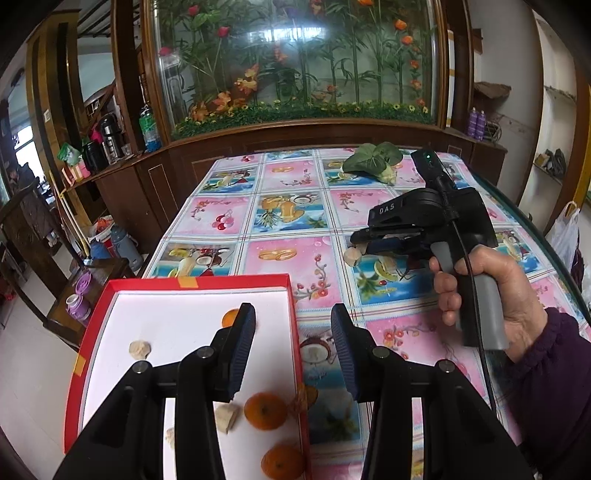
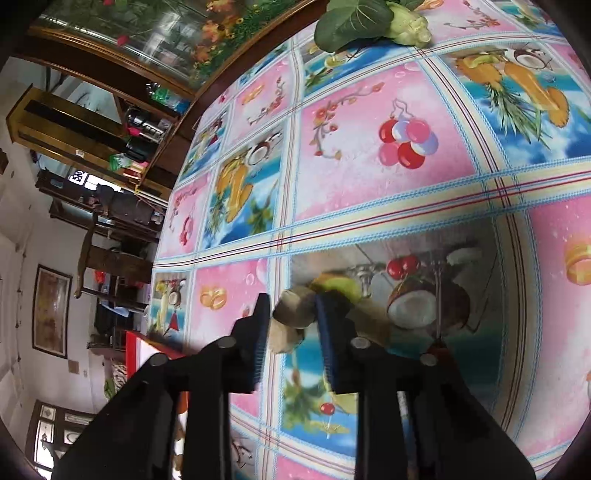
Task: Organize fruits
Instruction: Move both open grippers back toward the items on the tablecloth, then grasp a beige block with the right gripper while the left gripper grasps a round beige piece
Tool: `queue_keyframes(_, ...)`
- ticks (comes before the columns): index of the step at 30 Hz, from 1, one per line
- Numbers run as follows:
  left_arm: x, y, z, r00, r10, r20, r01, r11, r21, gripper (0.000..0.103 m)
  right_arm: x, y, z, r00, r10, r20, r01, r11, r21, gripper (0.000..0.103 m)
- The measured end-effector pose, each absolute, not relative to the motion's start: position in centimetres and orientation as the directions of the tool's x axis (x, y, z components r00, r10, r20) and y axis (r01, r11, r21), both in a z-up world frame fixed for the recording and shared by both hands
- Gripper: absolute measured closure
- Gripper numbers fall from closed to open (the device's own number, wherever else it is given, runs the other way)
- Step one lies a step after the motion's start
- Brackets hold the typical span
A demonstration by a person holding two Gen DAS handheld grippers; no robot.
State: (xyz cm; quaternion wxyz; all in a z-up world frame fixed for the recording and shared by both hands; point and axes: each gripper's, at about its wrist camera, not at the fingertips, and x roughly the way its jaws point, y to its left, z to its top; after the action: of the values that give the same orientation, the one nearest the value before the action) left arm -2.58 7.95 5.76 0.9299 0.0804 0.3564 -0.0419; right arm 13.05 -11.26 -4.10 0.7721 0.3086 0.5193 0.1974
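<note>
A red box (image 1: 88, 343) with a white floor sits at the table's near left corner. Inside it are three oranges, one of them (image 1: 265, 410) near the right wall, and pale beige lumps such as one (image 1: 139, 349) at the left. My left gripper (image 1: 293, 314) is open and empty over the box's right wall (image 1: 295, 332). My right gripper (image 2: 293, 314), held by a hand (image 1: 487, 295), is shut on another beige lump (image 2: 291, 317) just over the tablecloth. In the left wrist view that lump (image 1: 352, 256) shows at the right gripper (image 1: 356, 247) tips, right of the box.
A leafy green vegetable (image 1: 373, 158) lies at the table's far side, also seen in the right wrist view (image 2: 354, 22). The fruit-print tablecloth (image 1: 280, 214) covers the table. A wooden cabinet with a glass flower display (image 1: 295, 59) stands behind. A red box corner (image 2: 147, 347) shows at the left.
</note>
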Motion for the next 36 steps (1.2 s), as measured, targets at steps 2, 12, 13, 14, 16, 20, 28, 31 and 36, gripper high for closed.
queue_keyframes(2, -1.7, 7.5, 5.6, 0.732, -0.010, -0.681, 0.137, 0.982, 0.133, 0.061, 13.2, -11.5, -4.2, 0.372, 0.631, -0.680, 0.024, 0.726, 0.687, 0.078)
queue_keyframes(12, 0.7, 4.9, 5.0, 0.692, 0.004, -0.722, 0.144, 0.979, 0.143, 0.061, 12.8, -12.2, -4.0, 0.376, 0.635, -0.675, 0.011, 0.725, 0.689, 0.082)
queue_keyframes(13, 1.1, 4.6, 4.8, 0.680, -0.001, -0.733, 0.152, 0.978, 0.140, 0.061, 12.7, -12.6, -4.0, 0.381, 0.635, -0.672, 0.012, 0.723, 0.690, 0.082)
queue_keyframes(14, 1.5, 4.3, 4.6, 0.672, -0.002, -0.741, 0.158, 0.977, 0.141, 0.061, 12.5, -13.2, -3.9, 0.381, 0.640, -0.667, 0.015, 0.717, 0.697, 0.085)
queue_keyframes(16, 2.4, 3.5, 4.2, 0.659, 0.005, -0.752, 0.168, 0.974, 0.153, 0.061, 12.0, -14.7, -3.8, 0.377, 0.648, -0.662, 0.036, 0.704, 0.709, 0.085)
queue_keyframes(20, 4.8, 1.8, 3.1, 0.626, -0.010, -0.780, 0.207, 0.966, 0.154, 0.061, 10.6, -18.2, -3.5, 0.391, 0.627, -0.674, 0.063, 0.712, 0.699, 0.085)
queue_keyframes(28, 9.7, -1.4, -0.5, 0.558, 0.012, -0.829, 0.284, 0.937, 0.204, 0.061, 8.8, -22.9, -3.1, 0.394, 0.576, -0.716, 0.058, 0.762, 0.645, 0.085)
queue_keyframes(31, 10.7, -1.7, -1.3, 0.545, 0.025, -0.838, 0.291, 0.932, 0.217, 0.061, 8.7, -22.9, -2.9, 0.393, 0.563, -0.727, 0.054, 0.775, 0.630, 0.085)
queue_keyframes(36, 11.3, -1.5, -2.2, 0.527, 0.027, -0.850, 0.305, 0.927, 0.218, 0.061, 8.7, -22.3, -3.4, 0.383, 0.544, -0.747, 0.054, 0.794, 0.605, 0.085)
